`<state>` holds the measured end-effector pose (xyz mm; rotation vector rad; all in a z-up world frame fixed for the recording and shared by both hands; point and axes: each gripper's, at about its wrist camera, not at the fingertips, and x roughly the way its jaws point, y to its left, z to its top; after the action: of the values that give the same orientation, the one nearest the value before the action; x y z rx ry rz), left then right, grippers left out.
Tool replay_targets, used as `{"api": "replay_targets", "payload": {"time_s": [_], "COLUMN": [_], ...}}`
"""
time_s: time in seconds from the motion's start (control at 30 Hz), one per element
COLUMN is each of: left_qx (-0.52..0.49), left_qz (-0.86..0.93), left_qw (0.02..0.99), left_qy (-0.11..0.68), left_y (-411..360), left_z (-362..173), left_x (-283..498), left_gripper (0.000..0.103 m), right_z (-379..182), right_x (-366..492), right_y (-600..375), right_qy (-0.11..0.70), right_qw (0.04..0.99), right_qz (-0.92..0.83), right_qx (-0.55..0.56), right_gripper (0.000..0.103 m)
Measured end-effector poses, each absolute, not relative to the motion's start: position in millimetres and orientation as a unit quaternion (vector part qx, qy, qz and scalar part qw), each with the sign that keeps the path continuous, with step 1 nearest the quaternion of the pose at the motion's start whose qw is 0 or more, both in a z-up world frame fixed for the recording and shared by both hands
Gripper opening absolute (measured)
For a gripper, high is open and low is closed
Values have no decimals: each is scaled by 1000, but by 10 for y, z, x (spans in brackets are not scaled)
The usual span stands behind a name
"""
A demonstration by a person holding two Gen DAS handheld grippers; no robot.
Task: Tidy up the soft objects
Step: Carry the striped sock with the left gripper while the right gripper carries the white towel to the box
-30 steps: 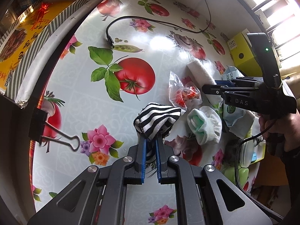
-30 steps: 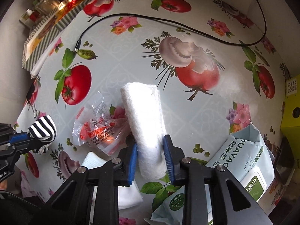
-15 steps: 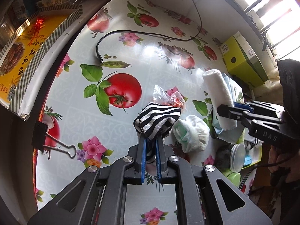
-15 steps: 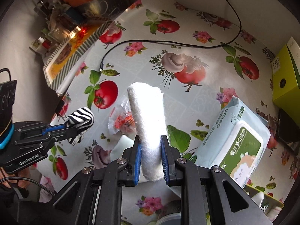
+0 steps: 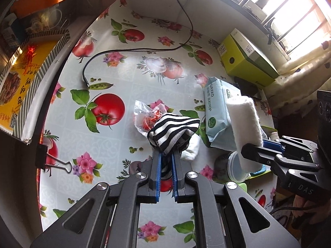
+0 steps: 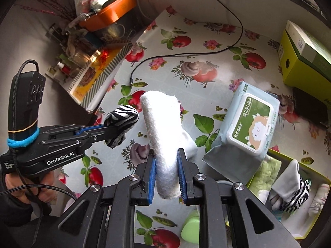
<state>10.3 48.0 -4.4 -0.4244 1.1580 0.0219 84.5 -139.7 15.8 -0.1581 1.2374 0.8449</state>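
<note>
- Holding two soft things clear of the table: my left gripper is pinched narrow on a black-and-white striped rolled sock; my right gripper is clamped on a white fluffy rolled towel, gripped near its lower end, with the rest standing up past the pads.
- Both loads hang above the floral oilcloth tabletop, touching nothing below them.
- Already put away, by my reading: a yellow-rimmed open box at the right edge of the right wrist view holds a green plush cloth, a white cloth, another striped piece and a pale rolled item.
- Left on the table: a white folded sock just behind my striped one, partly hidden.
- Not soft-goods work, probably: a crinkled clear plastic wrapper with red print, a pale blue wet-wipes pack, and a black cable.
- Judgement: well past halfway. Two items in hand need dropping into the box, then the white sock remains.
</note>
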Motion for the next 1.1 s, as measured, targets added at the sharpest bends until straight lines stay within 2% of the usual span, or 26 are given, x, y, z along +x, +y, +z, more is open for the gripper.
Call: {"api": "replay_targets", "payload": {"time_s": [1.1], "left_qx": [-125], "left_qz": [-34], "left_qw": [829], "left_qy": [544], "left_y": [-214], "left_z": [285], "left_x": [223], "left_gripper": [9], "right_z": [314], "right_x": [602], "right_y": [-2123], "right_qy": [555], "right_qw": [756], "right_qz": [347], "right_qx": [-10], "right_gripper": [18]}}
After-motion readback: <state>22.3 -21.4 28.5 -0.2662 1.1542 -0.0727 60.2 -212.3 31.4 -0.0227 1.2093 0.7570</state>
